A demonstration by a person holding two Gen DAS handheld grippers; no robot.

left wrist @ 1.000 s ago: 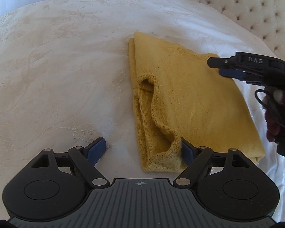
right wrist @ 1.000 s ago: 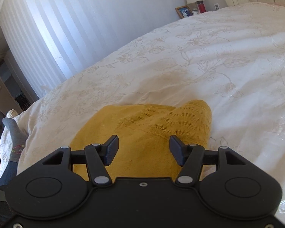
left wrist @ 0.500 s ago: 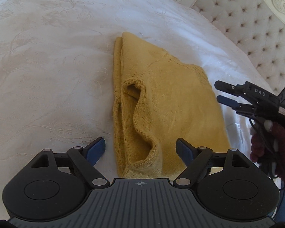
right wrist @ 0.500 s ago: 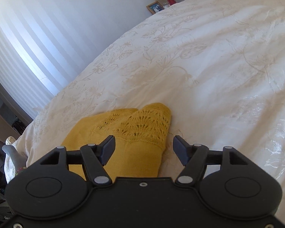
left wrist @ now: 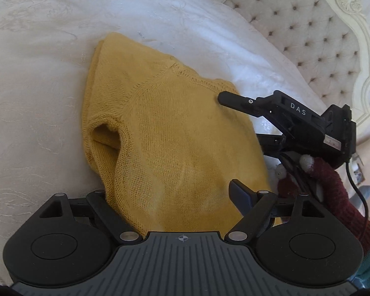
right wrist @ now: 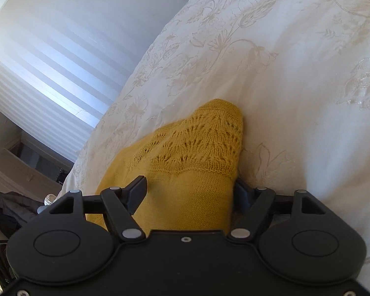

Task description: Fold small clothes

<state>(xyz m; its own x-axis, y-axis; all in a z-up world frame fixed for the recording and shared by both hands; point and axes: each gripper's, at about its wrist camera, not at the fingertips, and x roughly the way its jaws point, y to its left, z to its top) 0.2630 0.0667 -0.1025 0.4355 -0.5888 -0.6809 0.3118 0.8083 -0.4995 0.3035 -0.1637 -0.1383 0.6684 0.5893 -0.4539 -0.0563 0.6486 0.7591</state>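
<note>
The yellow knit sweater (left wrist: 175, 143) lies half-folded on the bed (left wrist: 37, 98). The left gripper (left wrist: 175, 197) is spread wide across its 6 o'clock hem. The right gripper (right wrist: 188, 192), whose jaws have just been opening, straddles the lace hem unclamped. Closing shallow could catch one layer only, skewing the fold.

Bare bedspread (left wrist: 37, 98) lies open at nine o'clock of the yellow knit (left wrist: 175, 133); tufted headboard (left wrist: 308, 37) blocks two o'clock.
</note>
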